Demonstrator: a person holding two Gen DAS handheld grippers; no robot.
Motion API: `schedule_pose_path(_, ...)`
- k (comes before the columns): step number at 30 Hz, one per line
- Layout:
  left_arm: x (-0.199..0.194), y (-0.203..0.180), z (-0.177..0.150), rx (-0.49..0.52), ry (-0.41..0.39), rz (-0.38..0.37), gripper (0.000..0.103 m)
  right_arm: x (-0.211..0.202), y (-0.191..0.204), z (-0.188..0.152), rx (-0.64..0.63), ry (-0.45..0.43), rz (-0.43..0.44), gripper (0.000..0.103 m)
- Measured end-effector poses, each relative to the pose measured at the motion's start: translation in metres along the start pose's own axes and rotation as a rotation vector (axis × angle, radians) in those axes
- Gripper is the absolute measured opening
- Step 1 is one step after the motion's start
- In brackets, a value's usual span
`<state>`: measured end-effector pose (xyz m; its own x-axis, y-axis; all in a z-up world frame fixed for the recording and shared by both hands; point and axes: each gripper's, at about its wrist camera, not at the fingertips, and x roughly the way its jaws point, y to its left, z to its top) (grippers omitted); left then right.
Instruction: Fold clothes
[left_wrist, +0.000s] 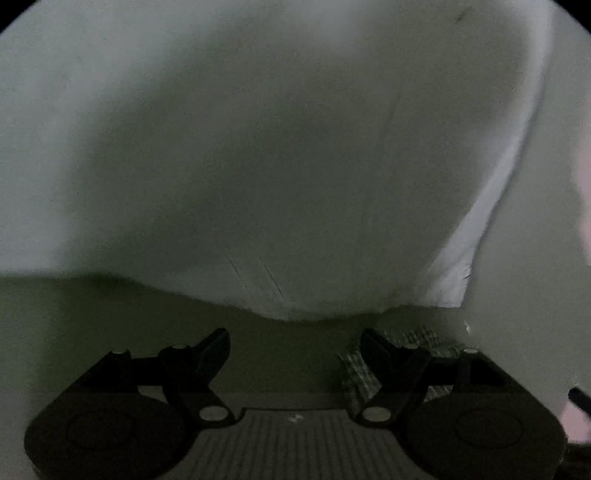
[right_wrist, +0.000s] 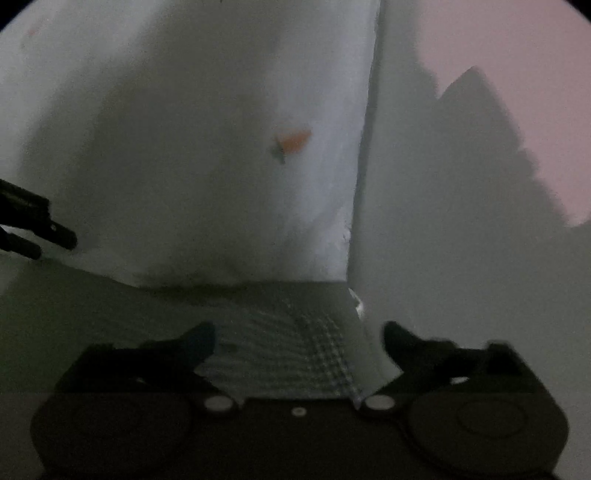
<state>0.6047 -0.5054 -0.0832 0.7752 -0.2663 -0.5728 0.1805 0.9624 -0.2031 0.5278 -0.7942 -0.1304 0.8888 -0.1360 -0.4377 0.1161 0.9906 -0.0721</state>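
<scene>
A white garment fills most of the left wrist view, its lower edge sagging just beyond my left gripper. The left jaws stand wide apart with nothing between them. In the right wrist view the same white garment carries a small orange mark and a vertical folded edge. My right gripper is open, close to the cloth's lower edge, over a checked patch of fabric. Both views are dim and blurred.
A pink surface shows at the upper right of the right wrist view, with a dark shadow across it. The other gripper's black parts reach in at the left edge. A greenish-grey surface lies under the cloth.
</scene>
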Motion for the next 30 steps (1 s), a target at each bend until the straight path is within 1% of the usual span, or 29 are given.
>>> schedule_pose_path(1, -0.027, 0.001, -0.003, 0.038, -0.03, 0.017, 0.085, -0.02, 0.005, 0.0, 0.019, -0.003, 0.008, 0.103)
schedule_pose_path(2, -0.055, 0.003, -0.007, 0.077, -0.059, 0.035, 0.092, -0.038, 0.013, 0.0, 0.038, 0.001, 0.026, 0.103)
schedule_pose_path(4, -0.109, 0.007, -0.019, 0.165, -0.104, 0.075, 0.1, -0.073, 0.03, 0.001, 0.072, 0.012, 0.067, 0.103)
schedule_pose_path(6, -0.167, 0.016, -0.035, 0.237, -0.171, 0.124, 0.101, -0.114, 0.05, -0.002, 0.098, 0.008, 0.094, 0.103)
schedule_pose_path(8, -0.22, 0.029, -0.05, 0.255, -0.228, 0.153, 0.103, -0.152, 0.073, -0.005, 0.123, -0.005, 0.114, 0.103)
schedule_pose_path(9, -0.247, 0.035, -0.058, 0.26, -0.255, 0.165, 0.103, -0.171, 0.086, -0.007, 0.129, -0.005, 0.117, 0.103)
schedule_pose_path(12, -0.317, 0.068, -0.084, 0.192, -0.273, 0.131, 0.103, -0.227, 0.127, -0.014, 0.11, -0.029, 0.108, 0.103)
schedule_pose_path(14, -0.362, 0.087, -0.101, 0.138, -0.297, 0.15, 0.103, -0.267, 0.153, -0.018, 0.098, -0.062, 0.118, 0.103)
schedule_pose_path(15, -0.383, 0.094, -0.11, 0.118, -0.306, 0.159, 0.103, -0.285, 0.168, -0.02, 0.091, -0.069, 0.144, 0.103)
schedule_pose_path(16, -0.404, 0.102, -0.118, 0.115, -0.301, 0.152, 0.103, -0.303, 0.182, -0.022, 0.084, -0.075, 0.174, 0.103)
schedule_pose_path(17, -0.426, 0.11, -0.126, 0.112, -0.296, 0.144, 0.103, -0.321, 0.196, -0.024, 0.085, -0.085, 0.185, 0.103)
schedule_pose_path(19, -0.46, 0.126, -0.143, 0.097, -0.288, 0.142, 0.103, -0.359, 0.224, -0.028, 0.092, -0.106, 0.198, 0.103)
schedule_pose_path(20, -0.474, 0.134, -0.152, 0.086, -0.284, 0.146, 0.103, -0.375, 0.237, -0.029, 0.11, -0.114, 0.179, 0.103)
schedule_pose_path(21, -0.49, 0.143, -0.161, 0.067, -0.264, 0.153, 0.103, -0.394, 0.251, -0.032, 0.126, -0.113, 0.169, 0.103)
schedule_pose_path(24, -0.527, 0.168, -0.189, 0.025, -0.213, 0.153, 0.103, -0.444, 0.287, -0.045, 0.122, -0.075, 0.23, 0.103)
schedule_pose_path(25, -0.538, 0.174, -0.2, 0.014, -0.196, 0.155, 0.103, -0.46, 0.297, -0.05, 0.117, -0.061, 0.25, 0.103)
schedule_pose_path(27, -0.553, 0.186, -0.216, -0.004, -0.156, 0.17, 0.103, -0.489, 0.316, -0.061, 0.103, -0.031, 0.256, 0.103)
schedule_pose_path(30, -0.569, 0.2, -0.234, -0.019, -0.098, 0.173, 0.103, -0.527, 0.341, -0.078, 0.077, 0.004, 0.258, 0.103)
